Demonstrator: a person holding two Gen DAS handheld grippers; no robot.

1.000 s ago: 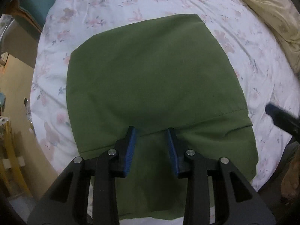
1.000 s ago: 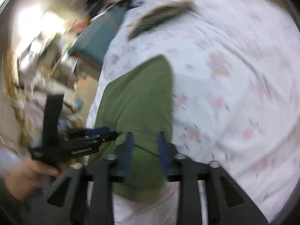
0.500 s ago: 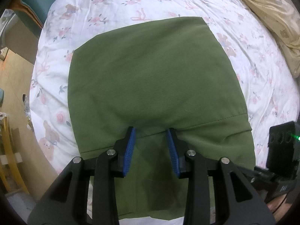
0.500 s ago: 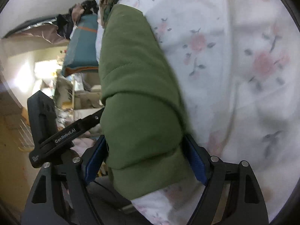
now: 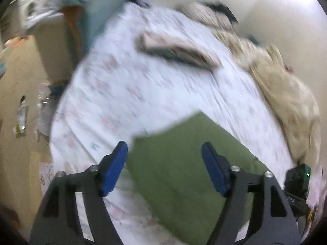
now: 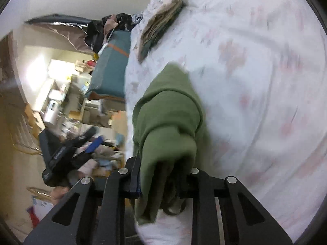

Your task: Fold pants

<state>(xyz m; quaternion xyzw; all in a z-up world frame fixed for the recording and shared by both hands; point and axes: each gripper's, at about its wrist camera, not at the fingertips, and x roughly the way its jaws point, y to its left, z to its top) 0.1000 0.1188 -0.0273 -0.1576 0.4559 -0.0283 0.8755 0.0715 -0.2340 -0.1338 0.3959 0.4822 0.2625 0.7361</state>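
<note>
Left gripper (image 5: 164, 165): jaws spread wide, holding nothing, above the green pants (image 5: 184, 173), which lie folded near the bed's (image 5: 122, 85) near edge. Right gripper (image 6: 163, 180) is clamped on the bunched pants edge. To do it well: carry the fold across low, keep layers aligned. Left view is blurred; right pads are buried in cloth.

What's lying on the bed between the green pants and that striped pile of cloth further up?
Only bare flowered sheet shows between the green pants and the striped pile. The left wrist view shows it, though blurred.
</note>
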